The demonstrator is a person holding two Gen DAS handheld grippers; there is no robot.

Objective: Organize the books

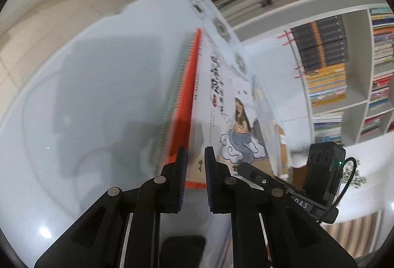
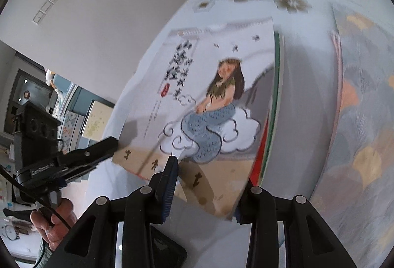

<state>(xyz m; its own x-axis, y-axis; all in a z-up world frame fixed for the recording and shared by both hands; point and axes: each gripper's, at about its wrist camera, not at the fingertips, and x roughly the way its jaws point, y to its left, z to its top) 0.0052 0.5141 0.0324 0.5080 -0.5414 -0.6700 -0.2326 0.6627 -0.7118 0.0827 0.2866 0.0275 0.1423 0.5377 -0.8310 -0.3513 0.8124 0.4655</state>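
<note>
White table (image 1: 73, 95) with packed bookshelves (image 1: 344, 71) behind it. Both claws are clamped on the same mermaid-cover book (image 2: 209, 95), held up over the table: the left gripper (image 1: 195, 157) pinches its bottom corner, the right gripper (image 2: 209, 184) its bottom edge.

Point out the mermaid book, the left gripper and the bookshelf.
mermaid book (image 2: 209, 105): right wrist view, on the front cover's mermaid.
left gripper (image 1: 195, 169): left wrist view, midway between its fingertips.
bookshelf (image 1: 354, 85): left wrist view, on a white upright divider.
</note>
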